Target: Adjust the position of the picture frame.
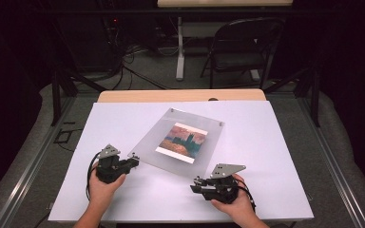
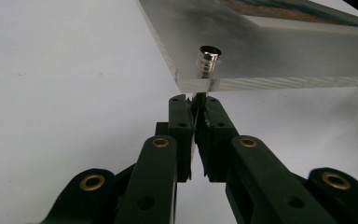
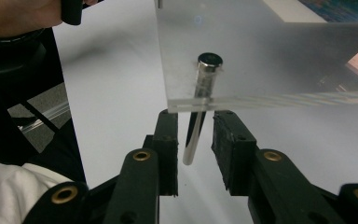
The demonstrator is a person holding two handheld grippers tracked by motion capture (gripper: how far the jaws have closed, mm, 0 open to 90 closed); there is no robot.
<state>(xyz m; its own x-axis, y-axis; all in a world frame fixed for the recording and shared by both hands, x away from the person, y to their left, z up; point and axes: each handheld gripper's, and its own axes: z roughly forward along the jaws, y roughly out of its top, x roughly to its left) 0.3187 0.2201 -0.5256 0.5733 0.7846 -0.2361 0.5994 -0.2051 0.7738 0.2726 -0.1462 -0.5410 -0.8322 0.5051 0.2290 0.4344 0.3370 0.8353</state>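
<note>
While both hands are resting at the lower edge of the white table point(image 1: 123, 199), the left gripper point(image 2: 194, 100) is sitting at lower left of the high view with its jaws nearly together, pinching the lower end of a metal standoff pin point(image 2: 208, 60) beneath the near corner of the clear acrylic frame point(image 2: 270, 56). In the left gripper view, the pin's round cap is standing above the panel in the upper centre, and the pads point(image 2: 179, 116) are meeting just below the panel's edge.

At lower right of the high view, the right gripper point(image 3: 195, 135) is holding its jaws partly apart. In the right gripper view, a second standoff pin point(image 3: 205, 79) is passing down through another corner of the frame, its lower end hanging between the pads; contact with either pad cannot be told.

Farther up, the frame is lying tilted at the centre of the table, enclosing a landscape print point(image 1: 183, 141). Beyond the table's far edge, a folding chair point(image 1: 240, 47) is standing at upper right, with cables point(image 1: 133, 71) trailing across the floor at upper left.
</note>
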